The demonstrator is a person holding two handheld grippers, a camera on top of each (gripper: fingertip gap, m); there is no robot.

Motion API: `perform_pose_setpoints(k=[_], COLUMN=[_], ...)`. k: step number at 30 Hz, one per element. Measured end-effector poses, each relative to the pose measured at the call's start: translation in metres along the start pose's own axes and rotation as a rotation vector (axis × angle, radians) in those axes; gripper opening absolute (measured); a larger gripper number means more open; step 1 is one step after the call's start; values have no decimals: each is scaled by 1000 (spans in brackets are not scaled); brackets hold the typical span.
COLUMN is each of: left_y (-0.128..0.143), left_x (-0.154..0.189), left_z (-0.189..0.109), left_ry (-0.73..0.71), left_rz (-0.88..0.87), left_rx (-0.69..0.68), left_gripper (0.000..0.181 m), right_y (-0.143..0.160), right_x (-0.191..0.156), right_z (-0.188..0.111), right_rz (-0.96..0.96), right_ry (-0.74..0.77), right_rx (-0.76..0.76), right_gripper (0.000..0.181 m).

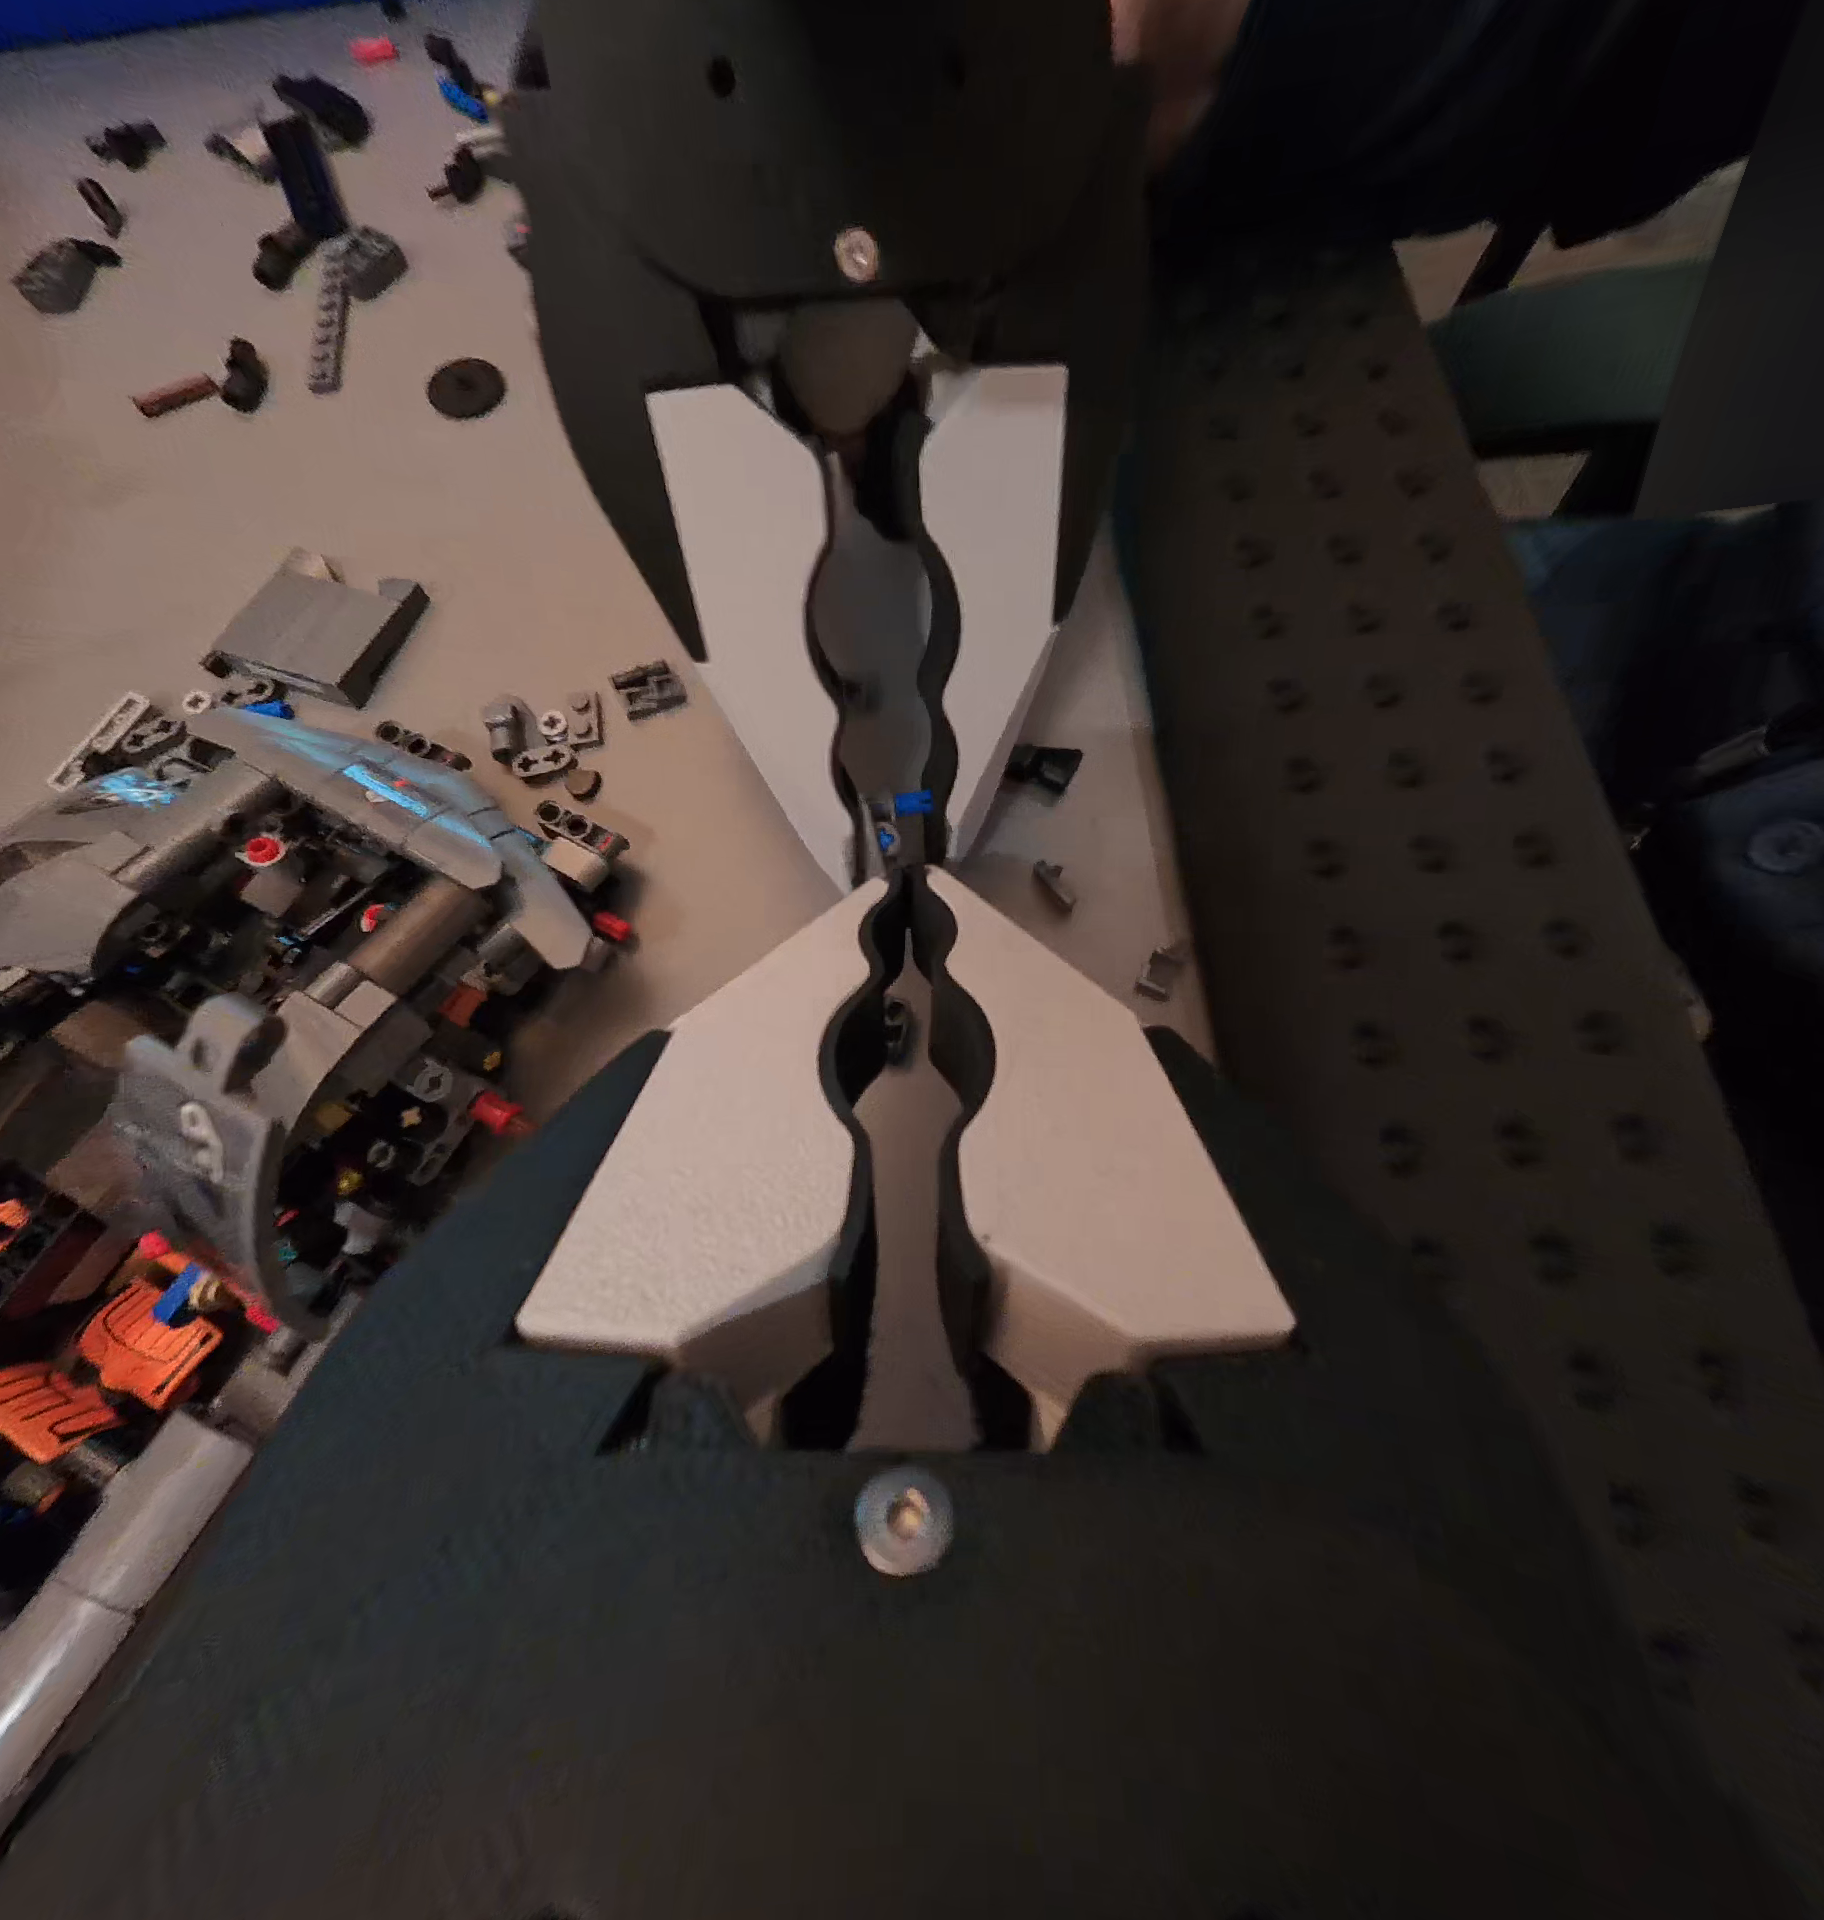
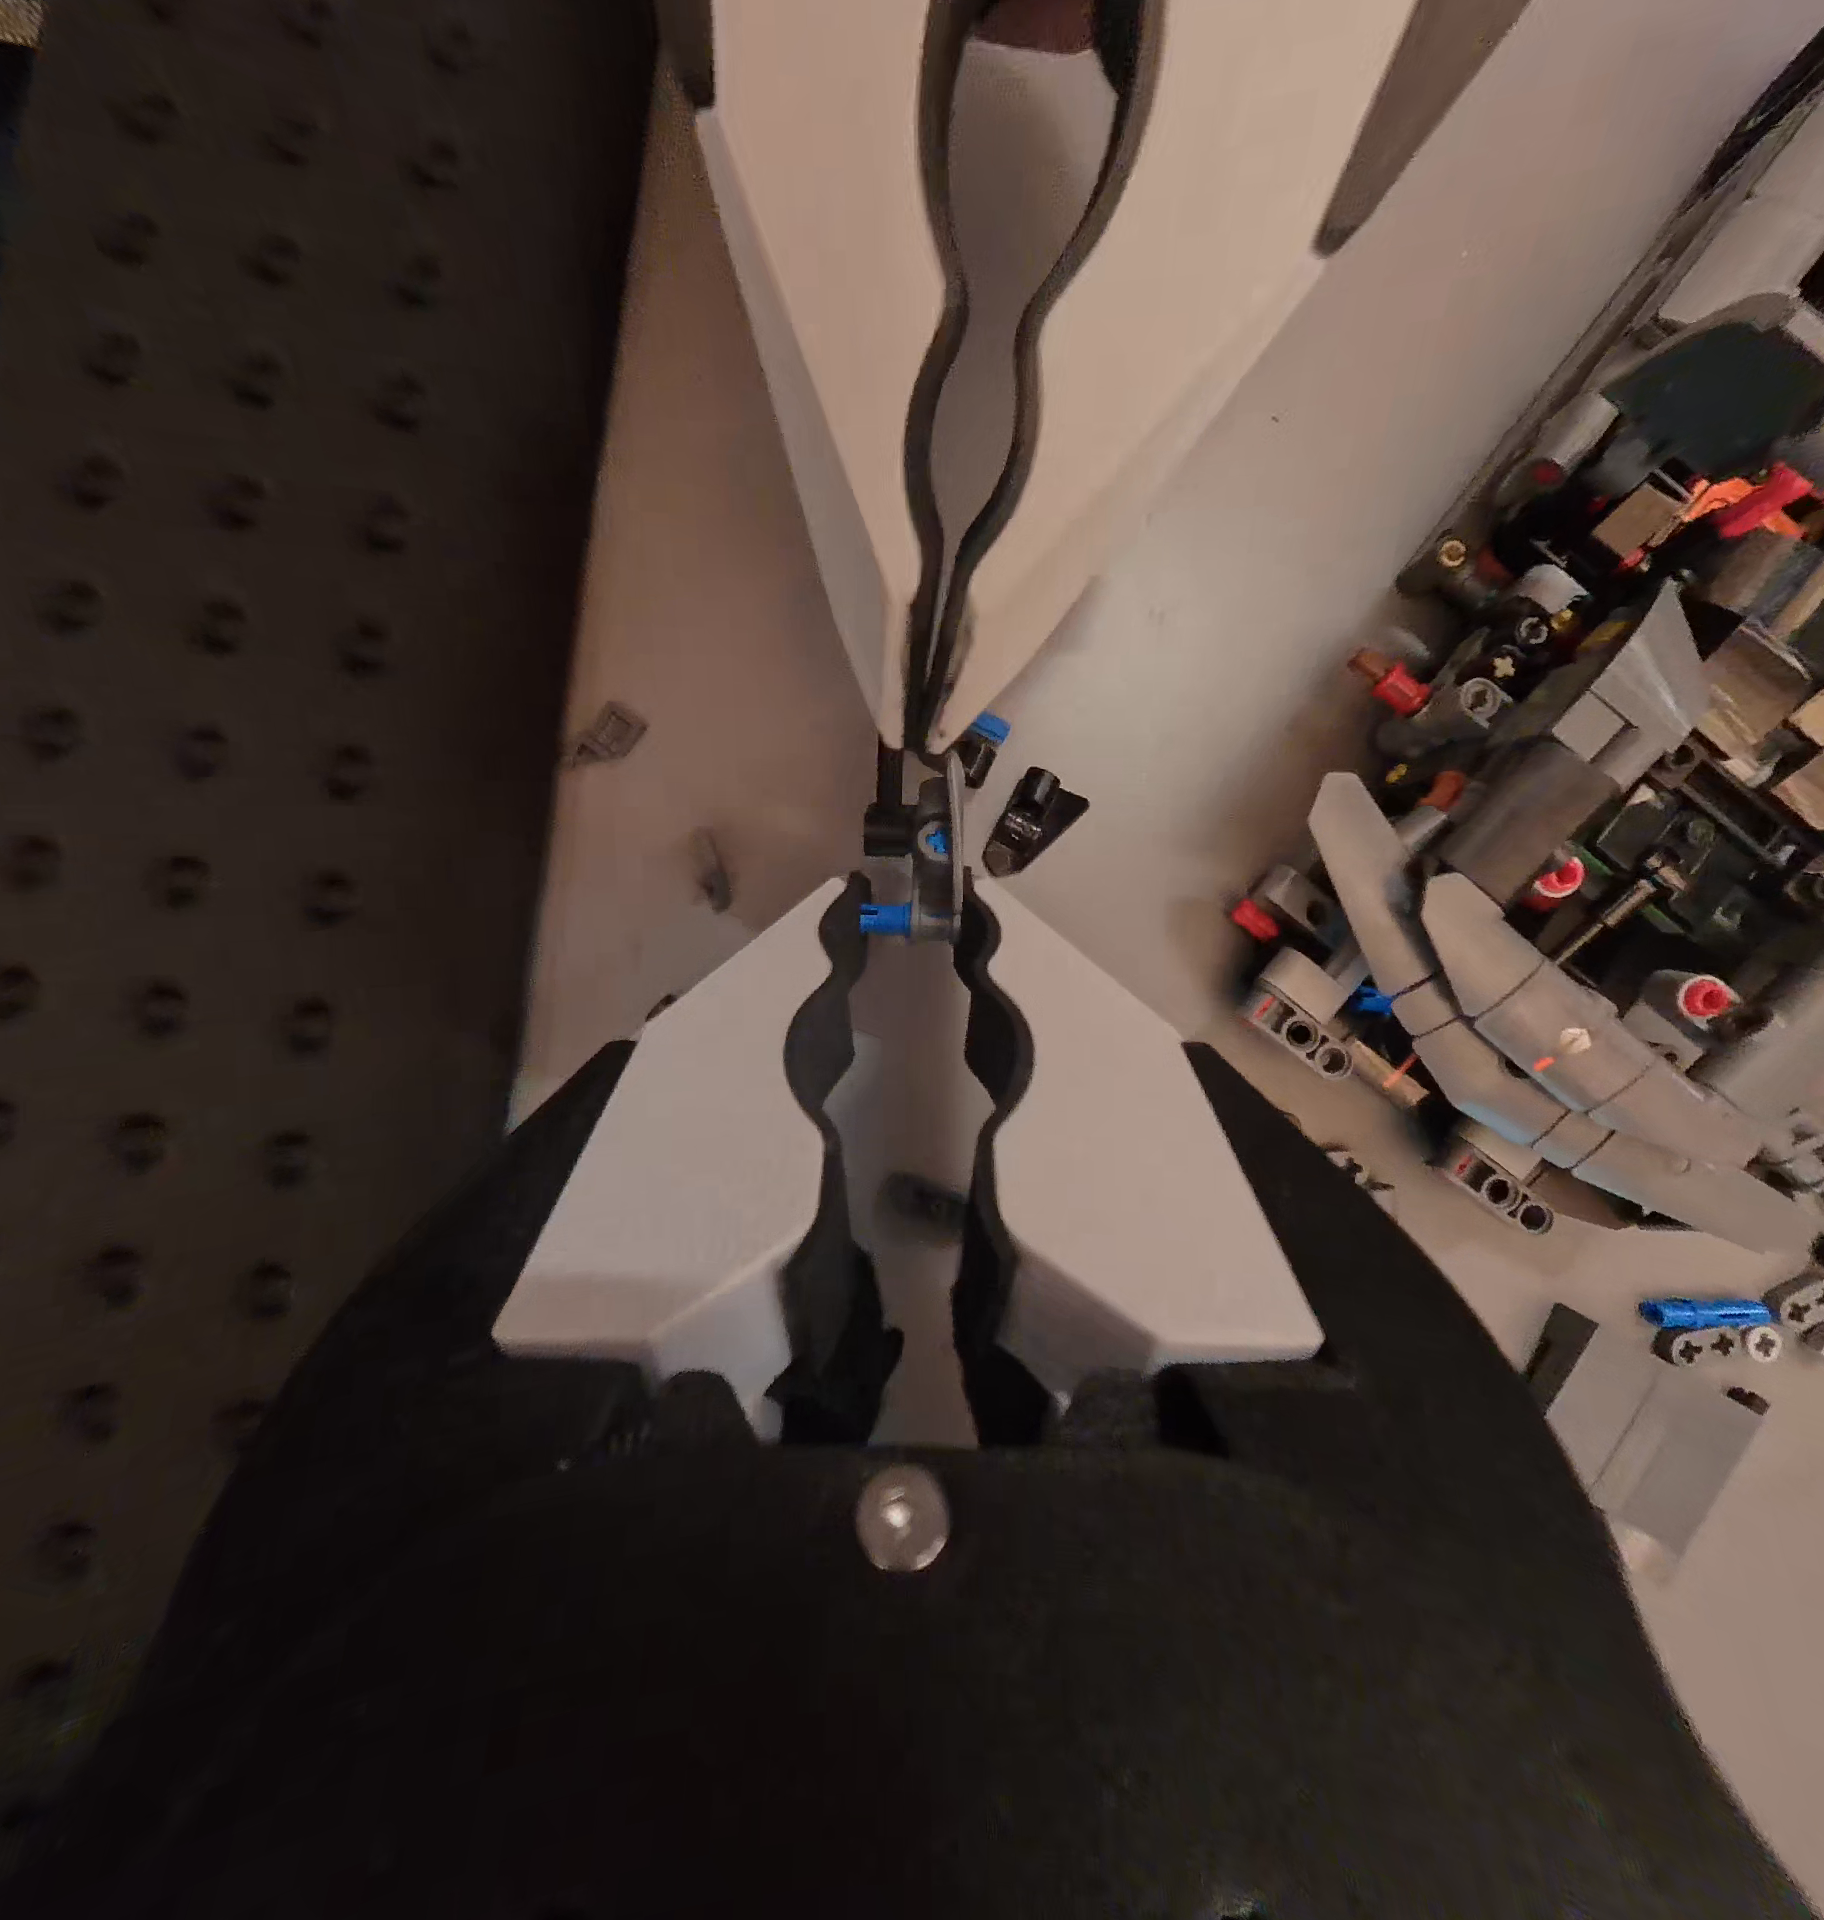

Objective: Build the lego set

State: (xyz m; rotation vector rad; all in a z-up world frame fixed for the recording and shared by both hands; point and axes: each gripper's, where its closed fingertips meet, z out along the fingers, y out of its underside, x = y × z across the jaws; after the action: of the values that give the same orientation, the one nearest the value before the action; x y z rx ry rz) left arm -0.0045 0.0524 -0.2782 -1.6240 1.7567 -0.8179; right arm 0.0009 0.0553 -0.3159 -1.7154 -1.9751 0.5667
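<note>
My two grippers meet tip to tip above the table. My right gripper is shut on a small grey beam with blue pins; the beam also shows in the left wrist view. My left gripper is shut on a small black connector, which touches the grey beam. In the right wrist view the left gripper comes down from the top. In the left wrist view the right gripper comes down from the top. The partly built grey car model lies to the left.
The car model fills the right side of the right wrist view, with orange seats inside it. Loose small pieces lie on the grey table. A black perforated board stands close beside the grippers. A small black piece lies just beyond the tips. The gap from one gripper's tips to the other's is roughly 4 centimetres.
</note>
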Motion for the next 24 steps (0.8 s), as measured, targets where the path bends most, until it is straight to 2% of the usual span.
perform_pose_setpoints(k=[6,9,13,16,24], left_y=[8,3,1,8,4], left_x=[-10,-8,-2,-5,-5], left_z=[9,4,4,11,8], left_ry=[-88,-61,-19,-69,-56], left_rz=[32,14,4,48,19], left_rx=[-60,-23,-12,-62,-24], left_gripper=[0,0,12,4,3], right_y=[-4,-2,-5,-1,-3], right_x=[-4,-2,0,0,1], right_z=[3,3,-1,2,0], right_rz=[2,5,18,13,0], right_ry=[-22,-14,-8,-1,14], right_rx=[16,11,30,5,19], right_gripper=[14,14,14,14,14])
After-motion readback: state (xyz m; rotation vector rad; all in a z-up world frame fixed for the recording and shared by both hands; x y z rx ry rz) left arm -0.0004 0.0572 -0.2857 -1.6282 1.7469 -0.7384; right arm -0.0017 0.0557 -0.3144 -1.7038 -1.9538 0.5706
